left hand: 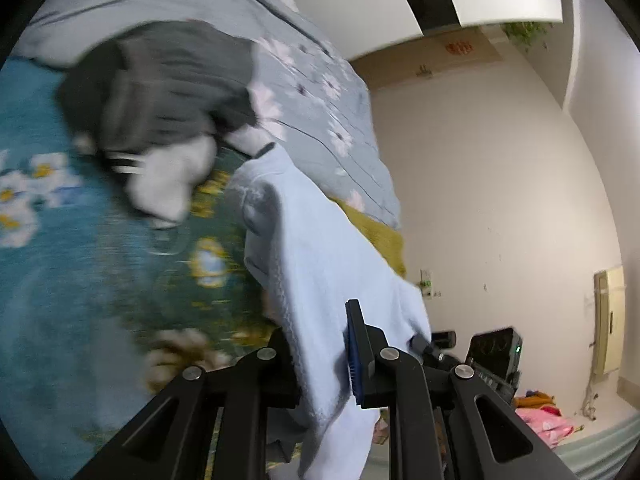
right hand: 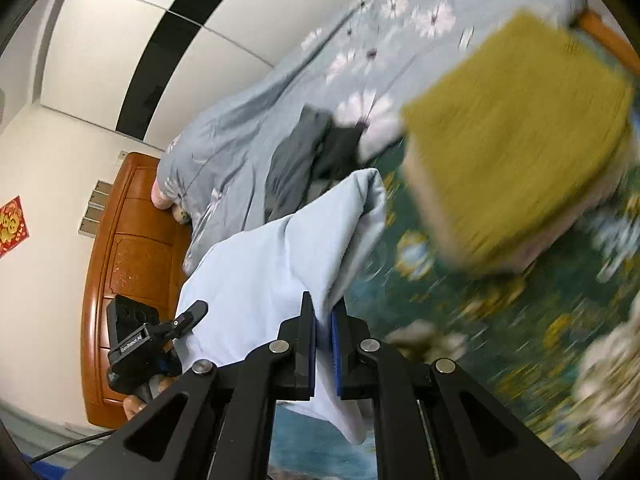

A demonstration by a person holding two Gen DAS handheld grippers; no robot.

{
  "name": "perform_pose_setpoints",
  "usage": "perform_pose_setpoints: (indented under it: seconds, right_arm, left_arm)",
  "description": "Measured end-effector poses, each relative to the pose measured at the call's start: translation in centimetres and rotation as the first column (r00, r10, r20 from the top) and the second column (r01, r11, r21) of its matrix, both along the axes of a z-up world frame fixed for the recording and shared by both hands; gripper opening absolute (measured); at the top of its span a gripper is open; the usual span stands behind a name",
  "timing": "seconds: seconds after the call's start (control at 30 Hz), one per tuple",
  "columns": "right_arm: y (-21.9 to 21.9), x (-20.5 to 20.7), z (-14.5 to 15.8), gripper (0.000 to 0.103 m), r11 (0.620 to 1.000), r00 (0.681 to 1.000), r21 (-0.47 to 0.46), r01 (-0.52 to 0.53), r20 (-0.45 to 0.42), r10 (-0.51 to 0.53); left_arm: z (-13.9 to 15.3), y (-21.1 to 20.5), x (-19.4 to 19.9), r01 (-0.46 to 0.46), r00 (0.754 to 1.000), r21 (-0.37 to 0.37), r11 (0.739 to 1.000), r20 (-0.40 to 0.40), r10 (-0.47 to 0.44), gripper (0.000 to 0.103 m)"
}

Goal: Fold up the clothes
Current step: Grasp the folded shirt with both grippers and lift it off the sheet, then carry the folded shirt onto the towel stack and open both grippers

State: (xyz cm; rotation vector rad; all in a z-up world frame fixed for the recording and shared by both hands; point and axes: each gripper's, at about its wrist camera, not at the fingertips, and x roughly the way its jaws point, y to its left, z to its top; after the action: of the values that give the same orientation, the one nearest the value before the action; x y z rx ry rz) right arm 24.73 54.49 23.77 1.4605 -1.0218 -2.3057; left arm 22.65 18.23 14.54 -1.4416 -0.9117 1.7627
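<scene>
Bedroom, white walls, bed (left hand: 60, 264) with teal floral sheet, grey-blue floral quilt (left hand: 304, 76) bunched at the far side; both views motion-blurred.

Left wrist view, left to right: dark grey garment (left hand: 168, 84) at 10 o'clock on the sheet, white fabric (left hand: 172, 184) just below it, touching. Light blue garment (left hand: 320, 264) runs from centre down to 6 o'clock, lifted off the bed. Left claw (left hand: 320, 356) clamped on its edge; cloth covers the left finger, blue pad of the right finger shows. Mustard-yellow cloth (left hand: 376, 232) peeks behind the blue garment at 3 o'clock of it. Pink clothes (left hand: 544, 420) on floor at 4 o'clock.

Right wrist view: wooden headboard (right hand: 132, 256) at 9 o'clock, the other gripper in front of it. Light blue garment stretched from centre to 6 o'clock, right claw (right hand: 323, 344) pinched on it, pads nearly together. Folded mustard-yellow cloth on the bed at 2 o'clock.
</scene>
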Motion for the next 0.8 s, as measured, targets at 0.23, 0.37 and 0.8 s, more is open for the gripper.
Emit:
perform_pose_setpoints:
  seconds: [0.23,0.37,0.8]
  right_arm:
    - [13.2,-4.3,4.7,0.006,0.989,0.999,0.149,-0.019,-0.039,0.025]
    - [18.8,-7.8,4.8,0.006,0.973,0.999,0.229,-0.031,-0.007,0.033]
    - [27.3,-11.0,-6.6,0.007,0.988,0.988,0.134,0.077,0.126,-0.094]
  left_arm:
    - [2.3,14.5,-3.1,0.097,0.995,-0.010,0.995,-0.035,-0.097,0.019]
    - [2.0,21.1,-4.7,0.128,0.991,-0.049,0.991,-0.026,-0.130,0.019]
    - [-4.8,27.2,-5.6,0.228,0.973,-0.300,0.926,0.105,-0.205,0.020]
